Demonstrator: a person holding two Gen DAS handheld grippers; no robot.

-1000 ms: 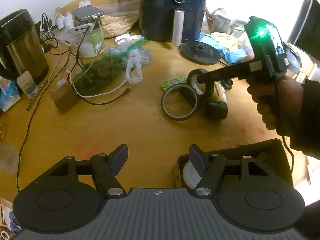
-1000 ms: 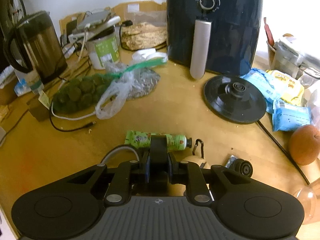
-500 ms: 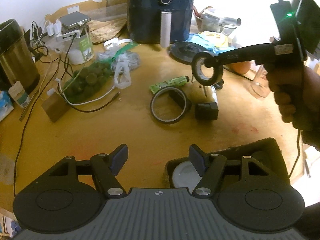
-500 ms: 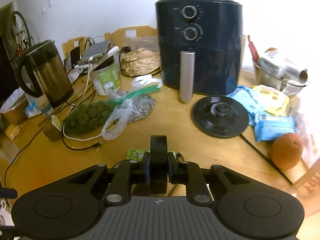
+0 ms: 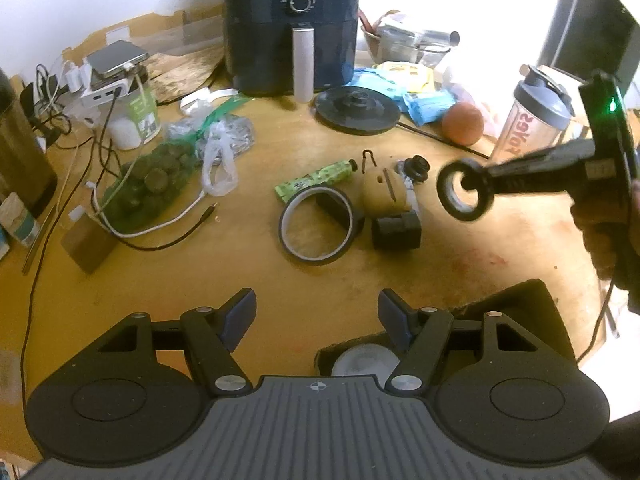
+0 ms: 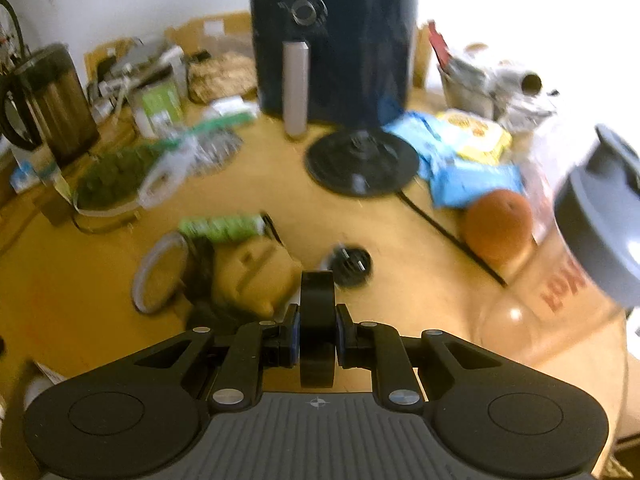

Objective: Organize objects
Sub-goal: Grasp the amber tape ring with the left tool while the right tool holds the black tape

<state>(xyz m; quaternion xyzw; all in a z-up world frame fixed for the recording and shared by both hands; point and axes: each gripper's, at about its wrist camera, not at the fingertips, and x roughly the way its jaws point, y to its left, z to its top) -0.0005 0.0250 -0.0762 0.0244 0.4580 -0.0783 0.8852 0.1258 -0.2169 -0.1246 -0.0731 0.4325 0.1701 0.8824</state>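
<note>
My right gripper (image 6: 316, 330) is shut on a black roll of tape (image 6: 317, 320), held edge-on between its pads; in the left wrist view the same black roll of tape (image 5: 464, 190) hangs in the air at the right, above the table, with the right gripper (image 5: 470, 184) clamped on it. My left gripper (image 5: 316, 312) stands open over bare wood with nothing between its fingers. Just under its right finger lies a dark box (image 5: 524, 300) with a white round thing (image 5: 364, 360) inside. A larger tape ring (image 5: 318, 226) lies mid-table beside a green tube (image 5: 316, 180), a tan piece (image 5: 384, 194) and a black block (image 5: 396, 230).
A dark air fryer (image 5: 292, 24) stands at the back with a black round base (image 5: 356, 110) before it. An orange (image 5: 462, 122), blue packets (image 5: 430, 102) and a shaker bottle (image 5: 532, 116) crowd the right. Bags (image 5: 160, 180), cables (image 5: 152, 228) and a kettle (image 6: 52, 108) fill the left.
The right gripper has carried the black tape roll up off the table and toward the right. My left gripper has drifted slightly, staying open.
</note>
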